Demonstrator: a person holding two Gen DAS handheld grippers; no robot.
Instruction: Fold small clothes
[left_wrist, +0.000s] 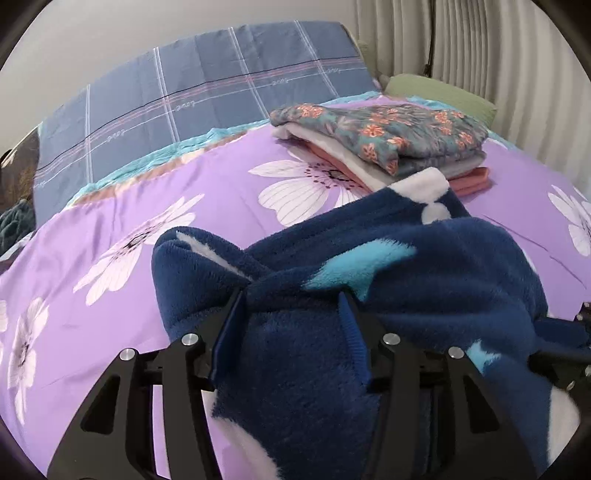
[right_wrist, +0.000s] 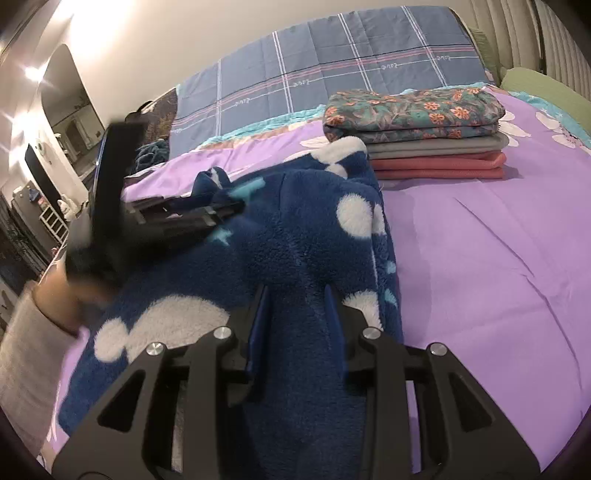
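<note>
A dark blue fleece garment with white dots and light blue stars lies bunched on the purple floral bedspread. My left gripper is shut on a gathered fold of it. My right gripper is shut on another fold of the same garment, near its right edge. The left gripper shows in the right wrist view at the garment's far left side, blurred. The right gripper's body shows at the right edge of the left wrist view.
A stack of folded clothes, floral on top, then grey and coral, sits behind the garment; it also shows in the left wrist view. A blue plaid quilt and a green pillow lie at the bed's head. A bare stretch of bedspread lies right of the garment.
</note>
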